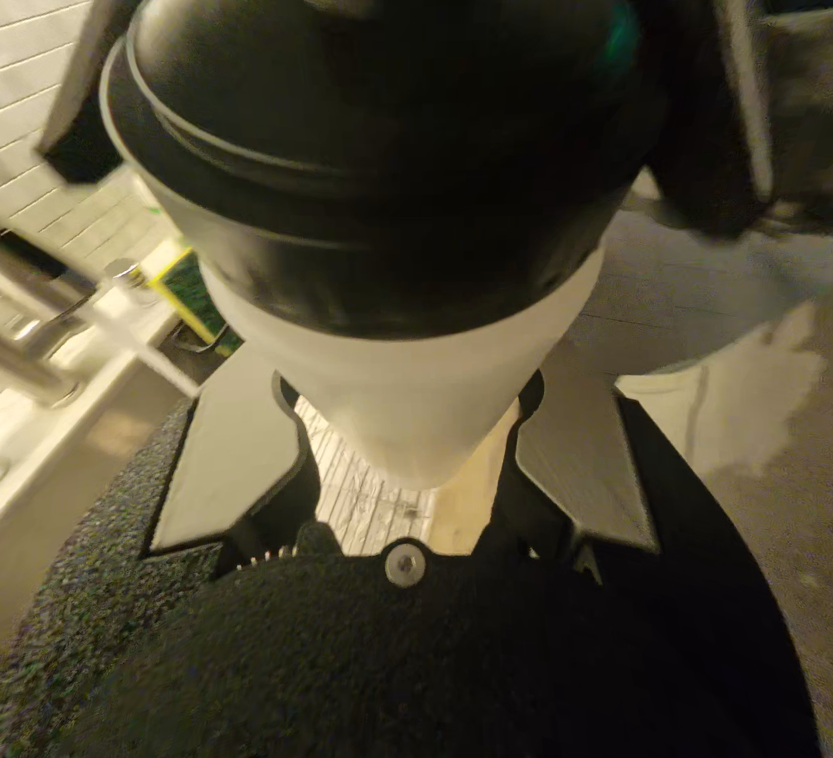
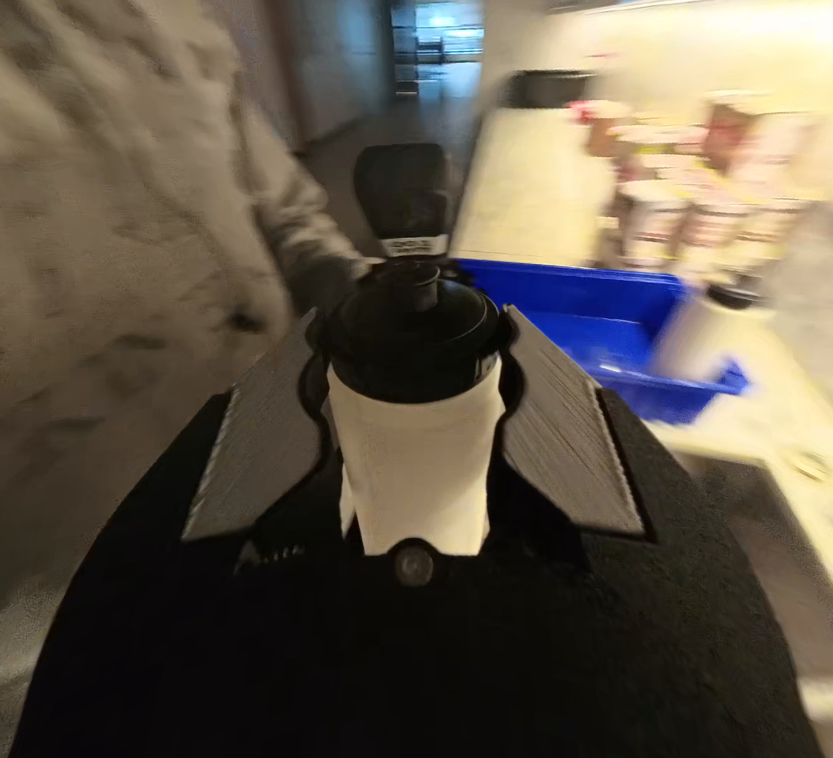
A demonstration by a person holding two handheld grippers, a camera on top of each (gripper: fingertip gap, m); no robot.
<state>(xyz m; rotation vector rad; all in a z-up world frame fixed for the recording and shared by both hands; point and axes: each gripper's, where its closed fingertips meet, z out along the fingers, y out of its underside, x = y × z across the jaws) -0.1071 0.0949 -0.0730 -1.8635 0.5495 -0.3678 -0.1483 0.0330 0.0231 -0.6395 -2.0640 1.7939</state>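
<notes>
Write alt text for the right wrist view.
The right gripper clamps a white bottle with a black domed cap between its grey fingers. Behind, blurred, sit a blue plastic bin and a person's pale sleeve.

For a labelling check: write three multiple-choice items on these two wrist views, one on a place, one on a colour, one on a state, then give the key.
1. Where is the blue bin in the right wrist view?
A. Right of the bottle
B. Left of the bottle
C. On top of the bottle

2. What colour is the cap on the white bottle?
A. Red
B. Black
C. Green

3. How does the right gripper stand?
A. Wide open, holding nothing
B. Shut on the white bottle
C. Out of view

Key: A, the bin sits behind and right of it; B, the cap is black; B, both fingers press the bottle's sides.
</notes>
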